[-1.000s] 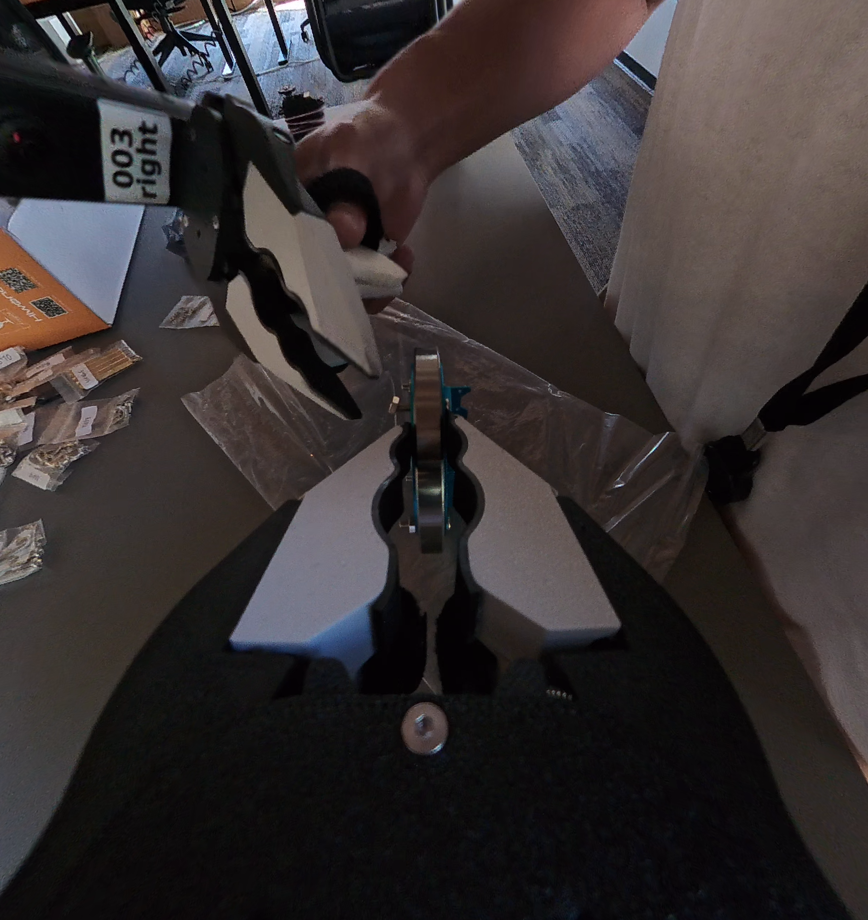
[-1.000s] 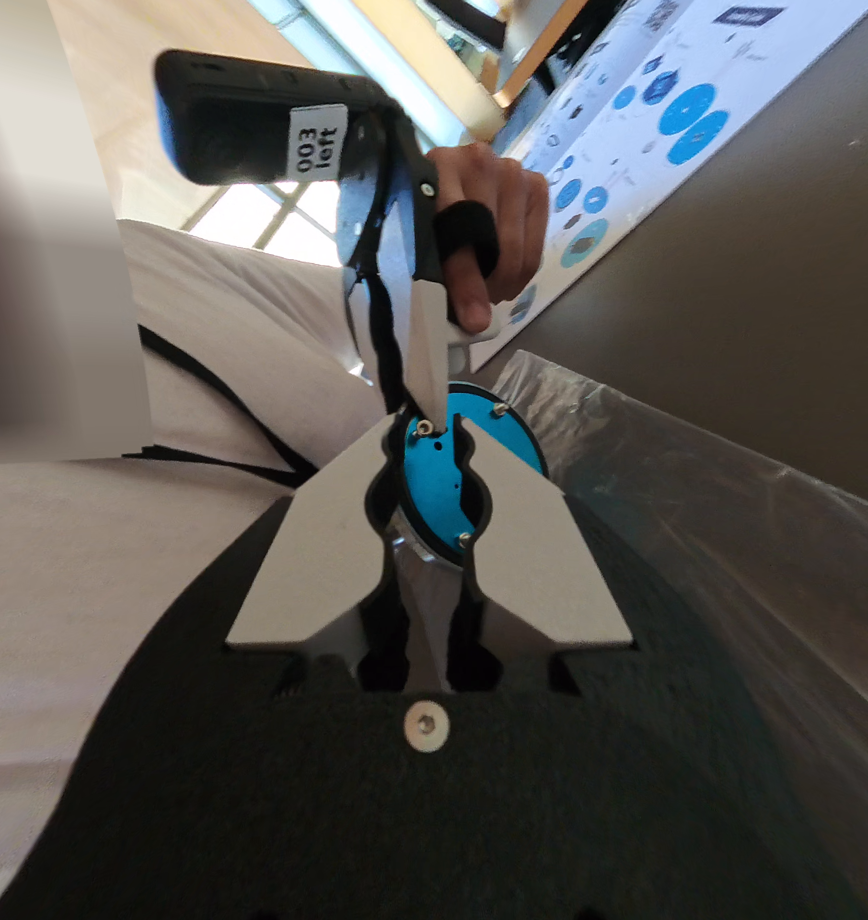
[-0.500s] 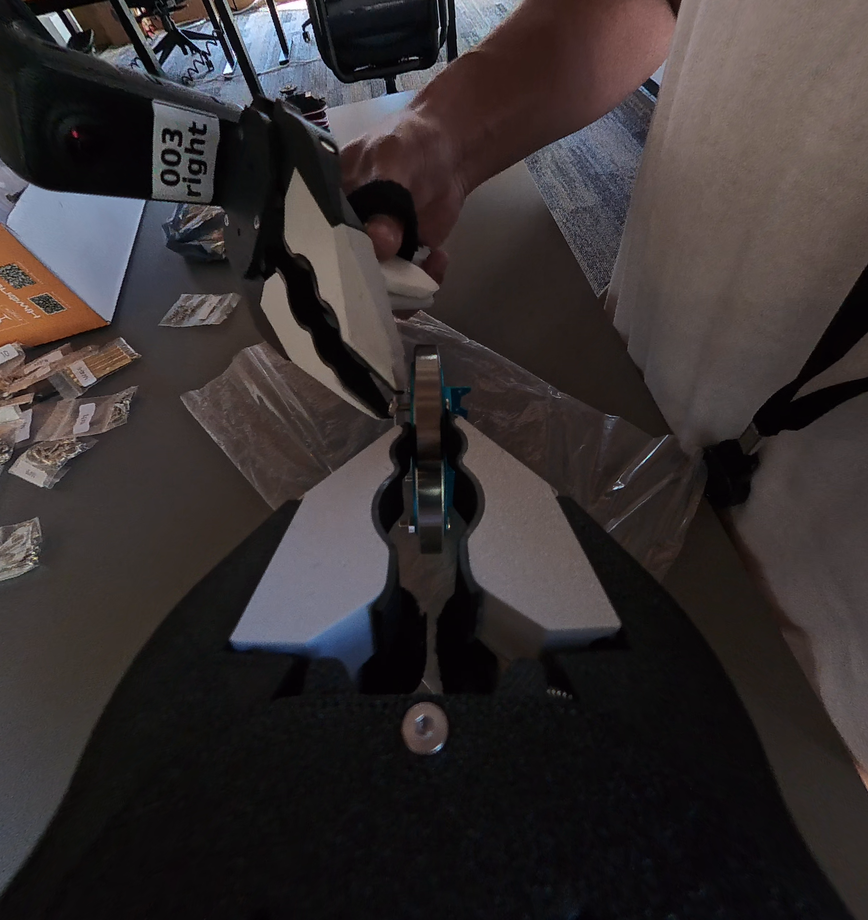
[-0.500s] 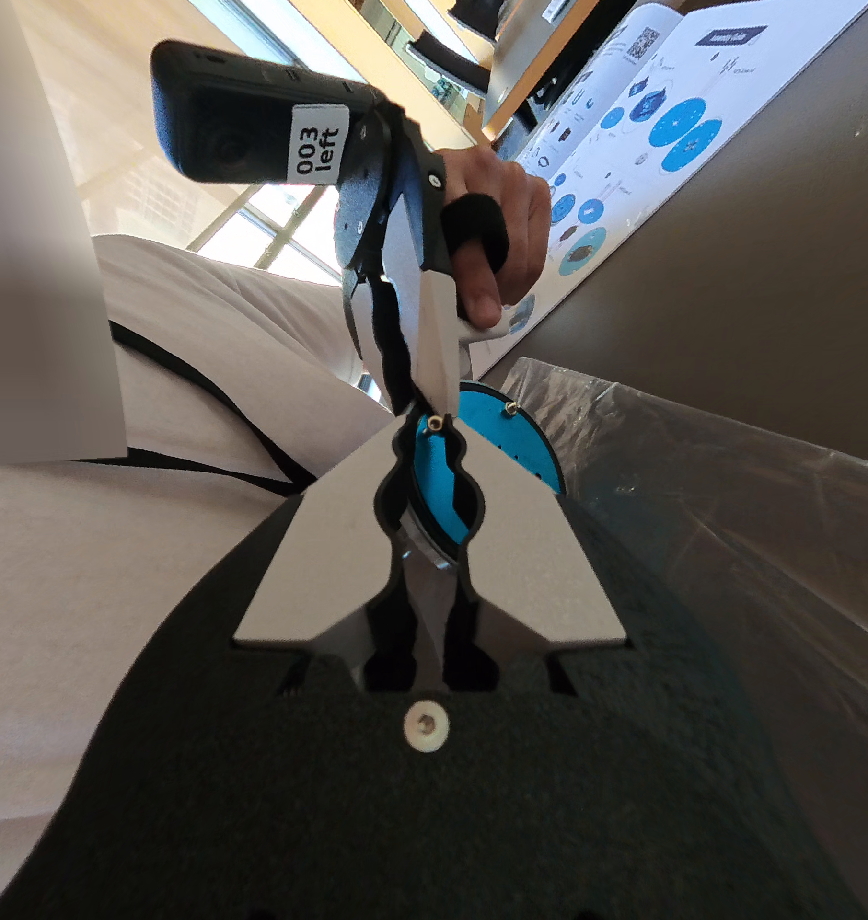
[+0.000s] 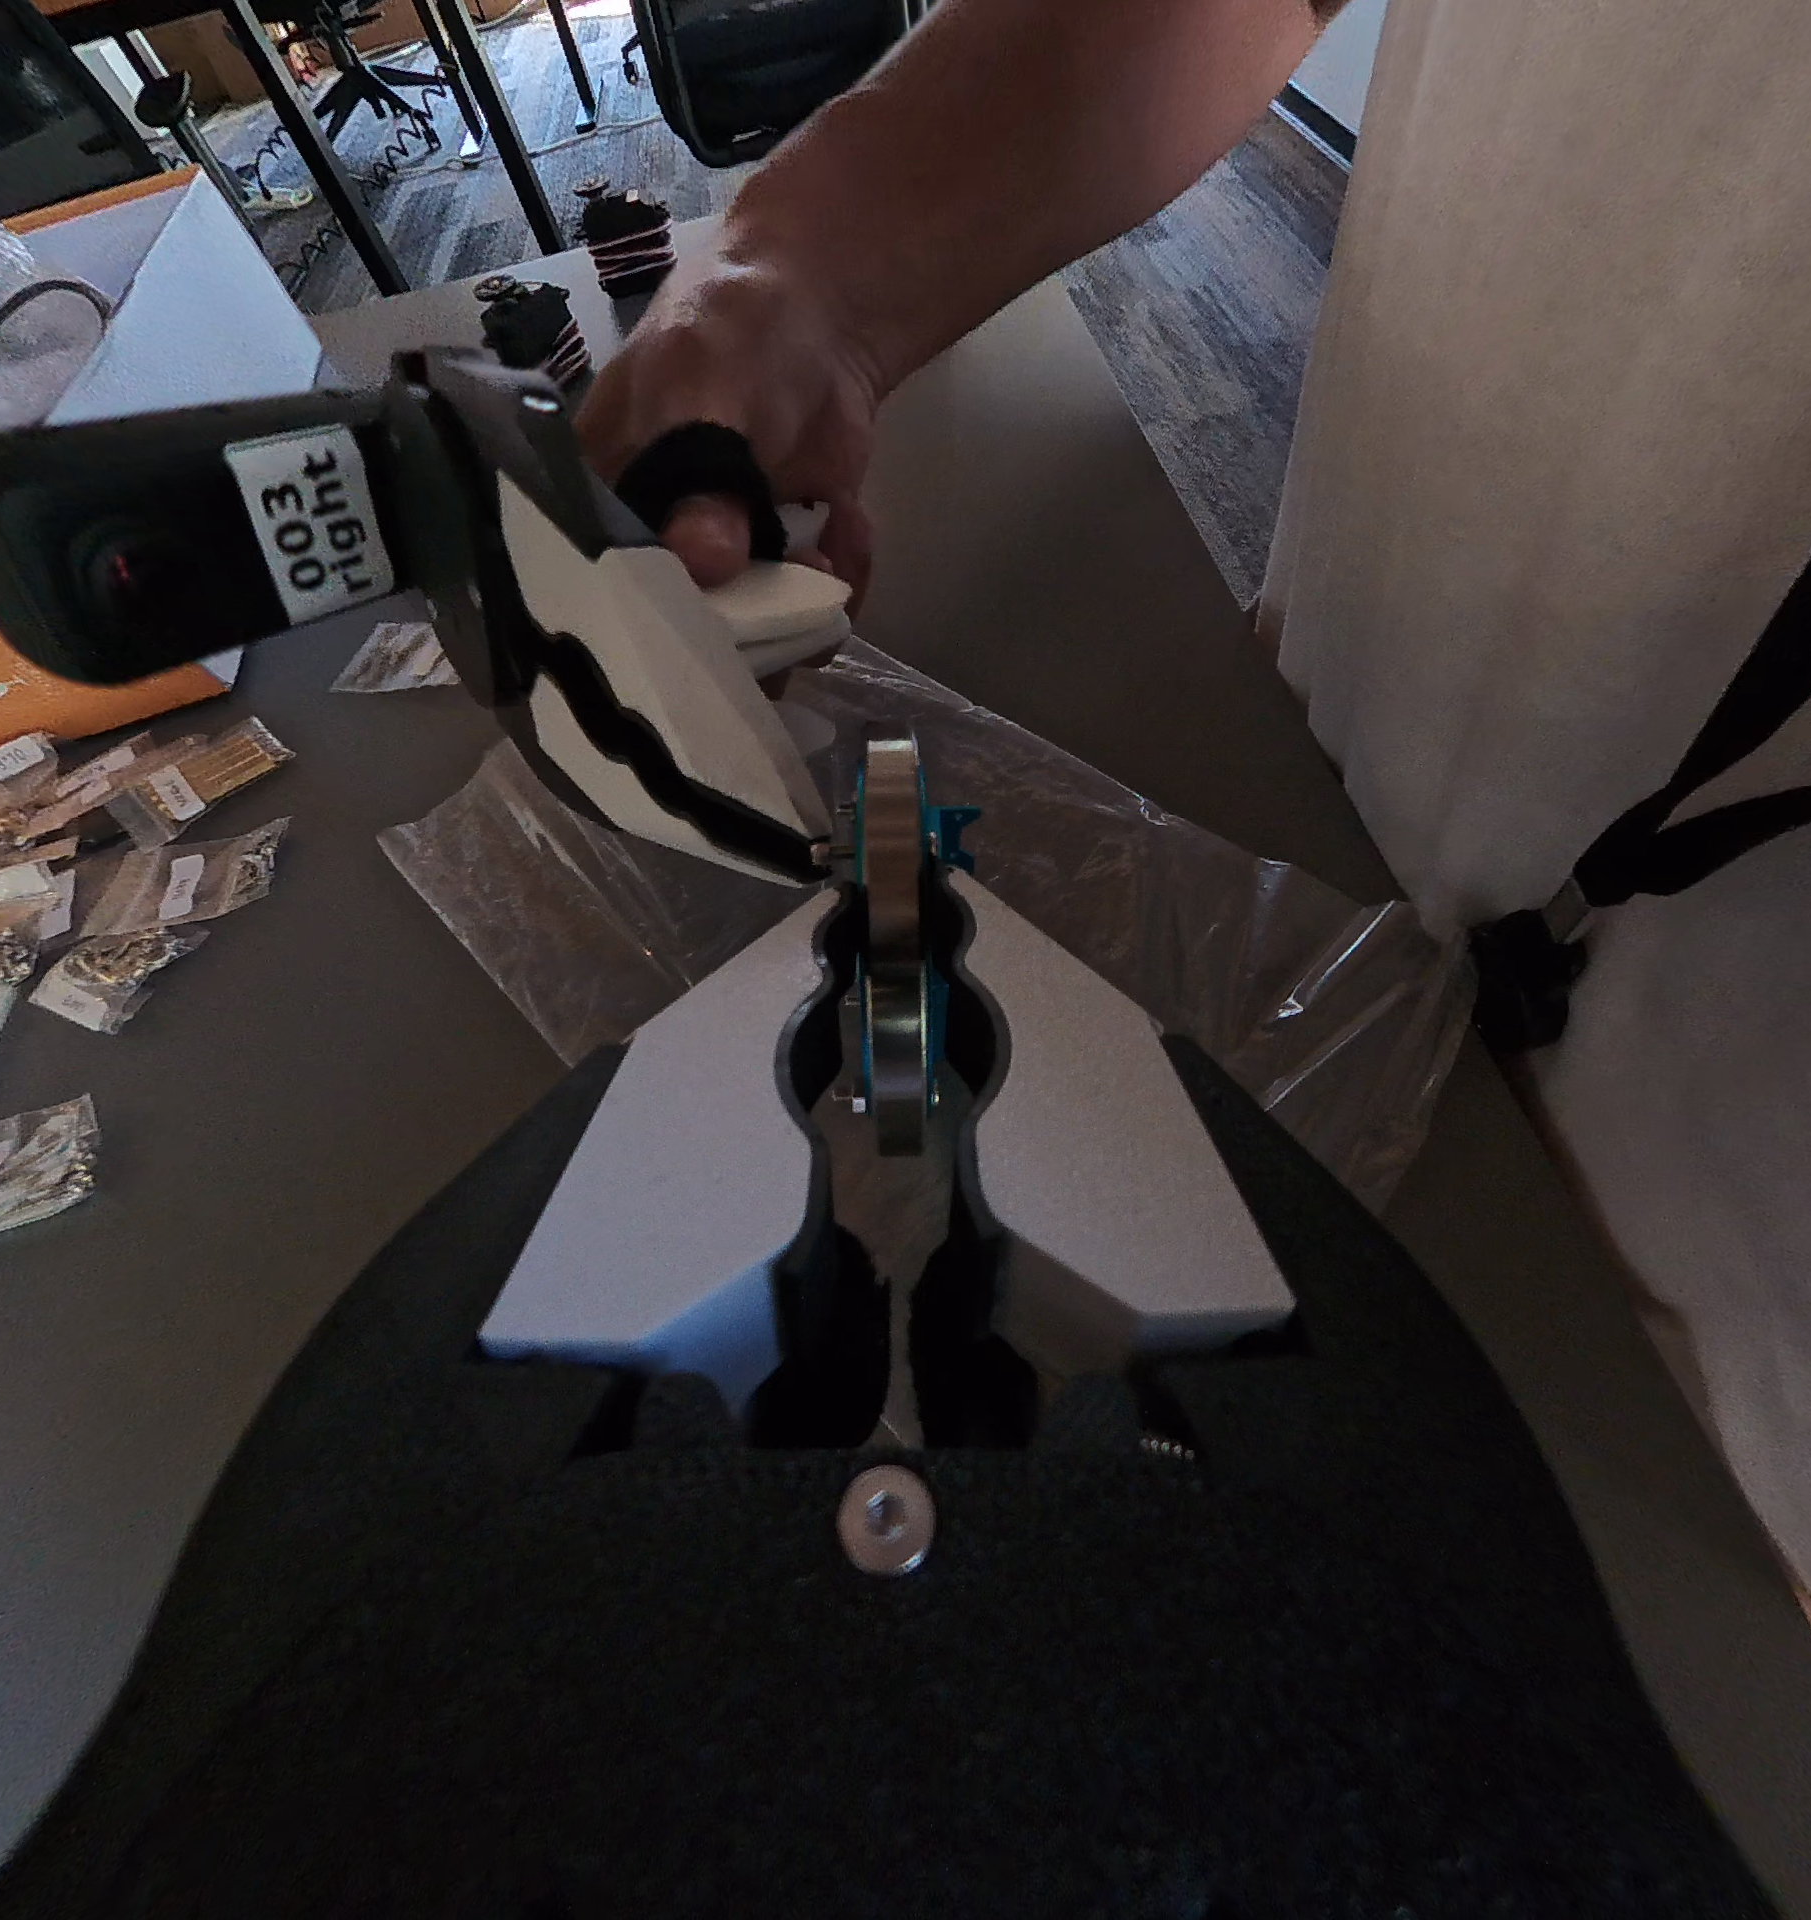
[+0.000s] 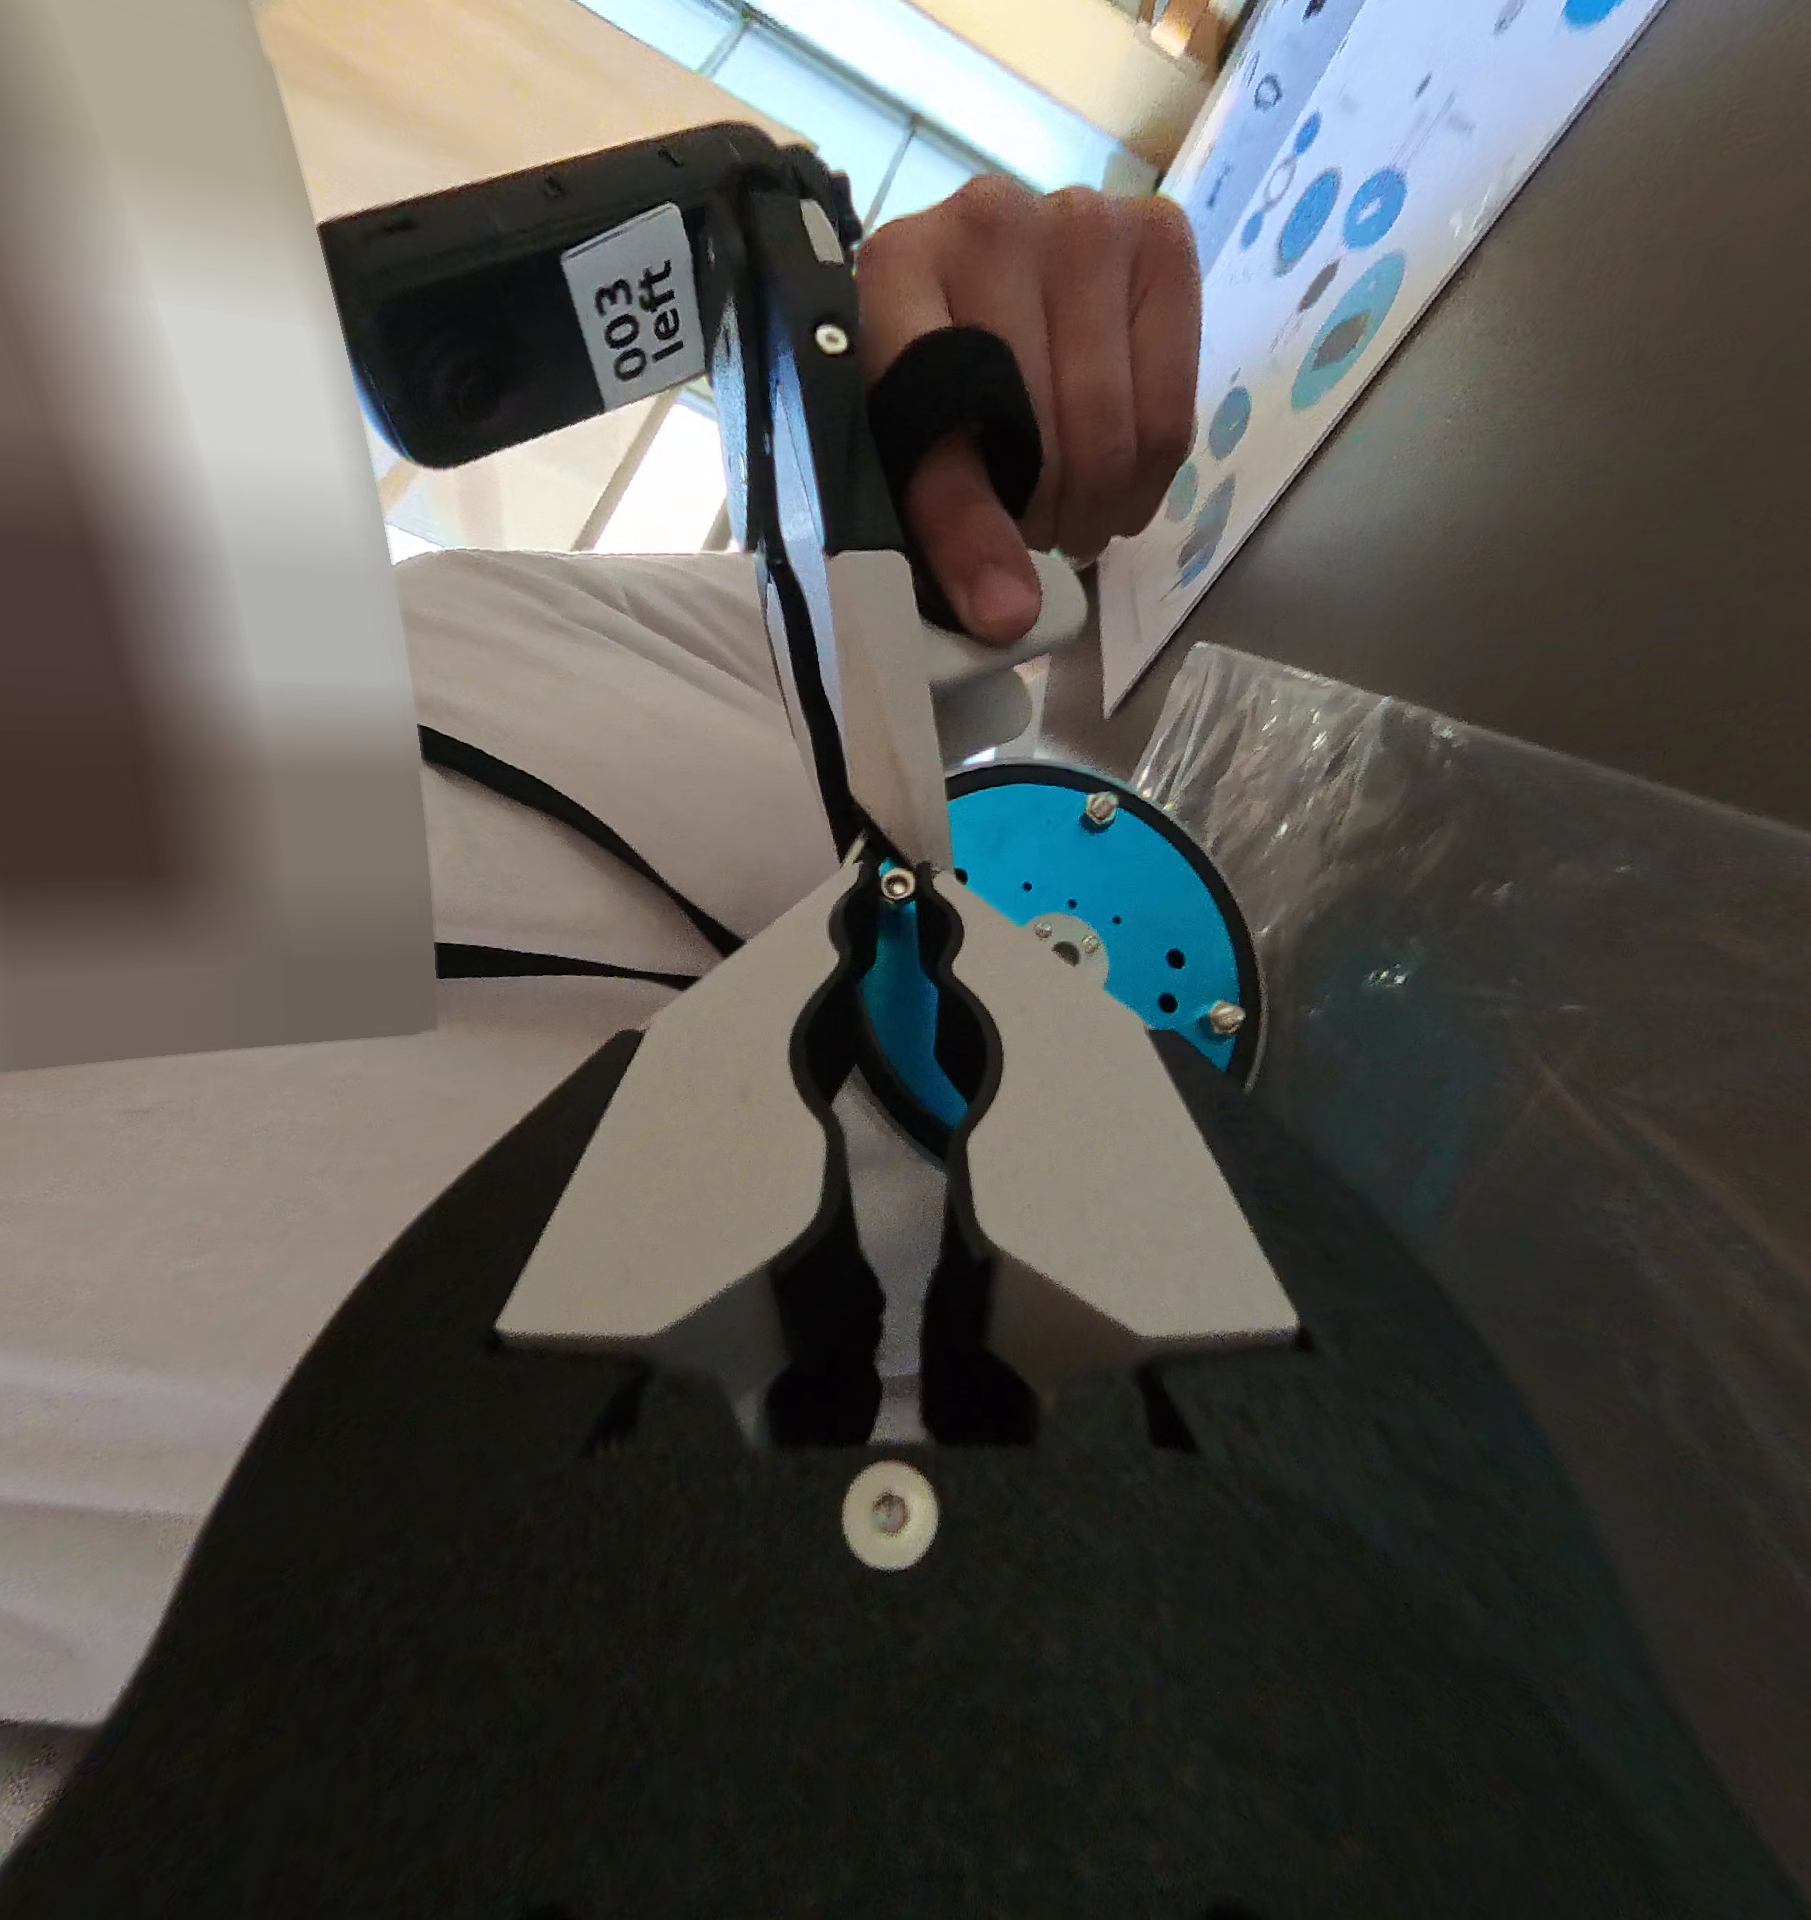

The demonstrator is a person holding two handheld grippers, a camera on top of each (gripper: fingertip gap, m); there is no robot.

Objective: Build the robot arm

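Left tongs [image 5: 885, 883] with grey wedge fingers [image 5: 672, 1164], wavy black pads, silver screw at six o'clock, black textured body, black finger strap [image 6: 958, 400], white labelled camera housing

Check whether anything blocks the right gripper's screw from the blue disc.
Nothing visible does. The right gripper pinches the screw right at the disc face, close beside the left gripper, which clamps the disc edge-on.

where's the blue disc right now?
The blue disc stands edge-on, clamped in the left gripper, centre of the left wrist view, above the clear plastic bag. The right gripper pinches a small screw at its rim.
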